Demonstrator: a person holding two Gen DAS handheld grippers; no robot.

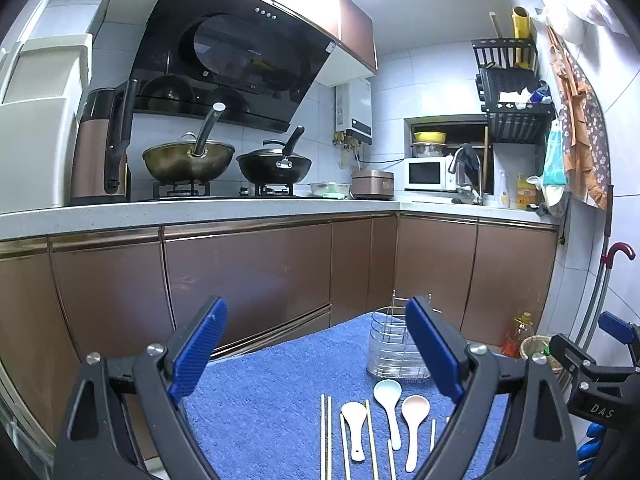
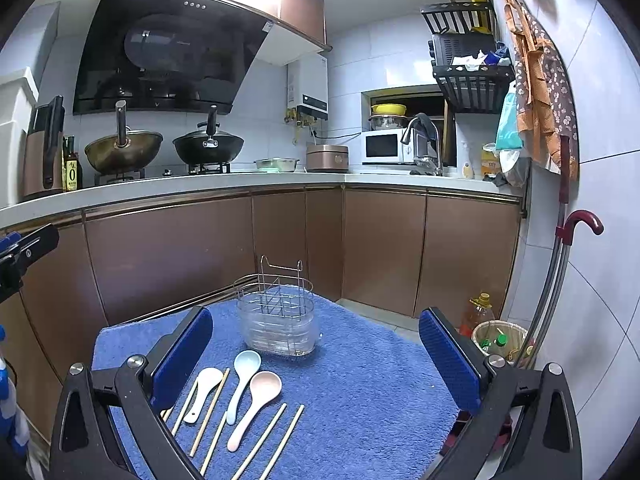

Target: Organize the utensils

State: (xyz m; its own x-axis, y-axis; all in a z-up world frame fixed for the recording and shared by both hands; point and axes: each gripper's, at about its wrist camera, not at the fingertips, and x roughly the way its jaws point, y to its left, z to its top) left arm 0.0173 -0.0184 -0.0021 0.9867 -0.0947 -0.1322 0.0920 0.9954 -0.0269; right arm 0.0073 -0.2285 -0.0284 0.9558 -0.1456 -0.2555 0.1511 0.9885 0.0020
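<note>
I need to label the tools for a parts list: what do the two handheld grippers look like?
Both the left gripper and right gripper have black angular frames, silver pivot bolts and blue ribbed pads. One body reads "DAS".

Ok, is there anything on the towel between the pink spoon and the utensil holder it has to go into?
Nothing visible. The pink spoon lies on the blue towel in front of the utensil holder, with bare towel between them. The light blue spoon lies beside it, to its left, not across the way.
</note>
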